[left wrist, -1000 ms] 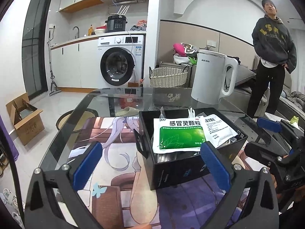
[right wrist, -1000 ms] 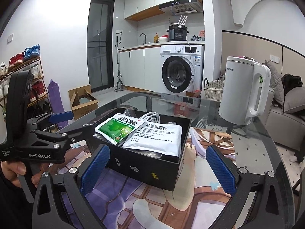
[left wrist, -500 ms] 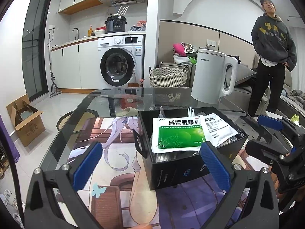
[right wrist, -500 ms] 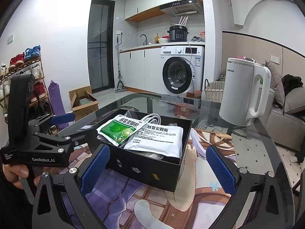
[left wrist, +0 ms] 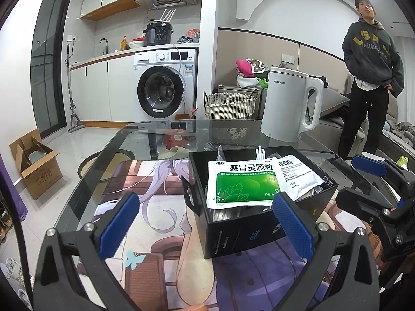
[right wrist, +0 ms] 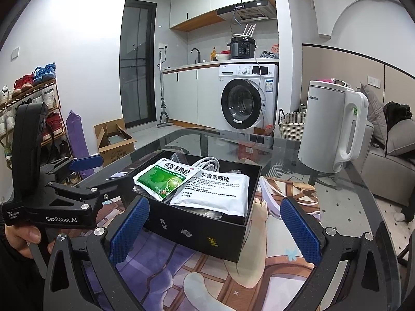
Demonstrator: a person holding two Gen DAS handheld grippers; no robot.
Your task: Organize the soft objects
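Note:
A black open box sits on a printed mat on the glass table. On top of its contents lie a green-and-white medicine sachet and a white sachet; a coiled white cable shows behind them. My left gripper is open with nothing between its blue pads, just in front of the box. My right gripper is open too, facing the box from the other side. Each gripper appears at the edge of the other's view.
A white electric kettle stands on the table beyond the box. A person stands at the right by a sofa. A wicker basket, washing machine, cardboard box and shoe rack surround the table.
Both grippers have drifted very slightly; the box and sachets sit a touch differently in view. The jaws stay open.

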